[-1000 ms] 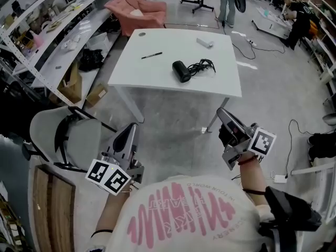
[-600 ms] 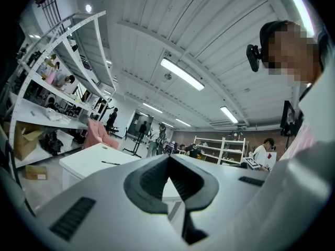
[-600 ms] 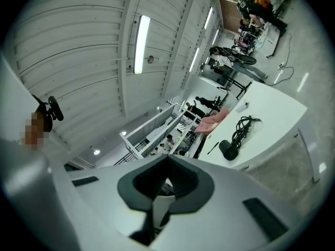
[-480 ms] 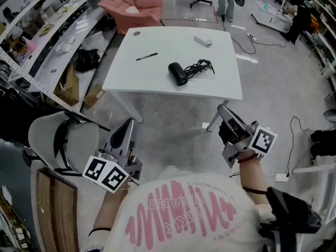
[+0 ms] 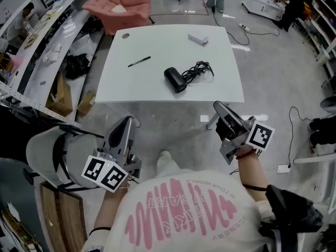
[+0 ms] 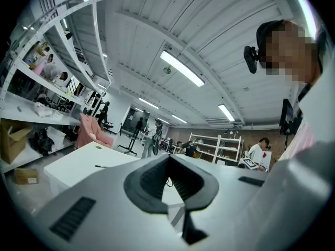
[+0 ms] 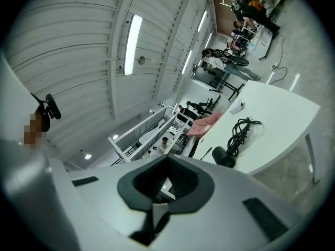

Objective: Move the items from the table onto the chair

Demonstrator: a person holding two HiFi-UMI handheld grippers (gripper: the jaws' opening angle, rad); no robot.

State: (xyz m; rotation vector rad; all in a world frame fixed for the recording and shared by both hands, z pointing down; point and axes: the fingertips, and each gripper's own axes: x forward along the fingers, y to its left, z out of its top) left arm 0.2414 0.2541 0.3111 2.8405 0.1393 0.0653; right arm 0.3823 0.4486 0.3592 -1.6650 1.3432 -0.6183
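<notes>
Hair dryer (image 5: 175, 80), pen (image 5: 139, 61) and box (image 5: 198, 39) lie on the desk (image 5: 136, 87); both tools closed on nothing

Hair dryer, black, lies near the middle of the white desk, a little toward its near edge; its coiled cord (image 5: 199, 69) is bunched on the far-right side of it, still on the desk; the pen lies on the desk's left half, well apart from the dryer; the small pale box sits near the desk's far edge, right of centre; a small round mark (image 5: 125, 35) shows by the desk's far-left corner, too small to tell what it is; the grey chair (image 5: 42, 151) stands on the floor off the desk's near-left corner, well apart from the desk; the left tool (image 5: 128, 122) is held level between chair and desk, short of the desk's near edge, jaws together with nothing between them; the right tool (image 5: 218, 106) is held just short of the desk's near-right corner, jaws pressed together, likewise empty; both tools point toward the desk; a pink armchair (image 5: 118, 7) sits beyond the desk's far-left corner; long shelves (image 5: 37, 41) run along the desk's left side; floor cables (image 5: 294, 125) lie to the desk's right
</notes>
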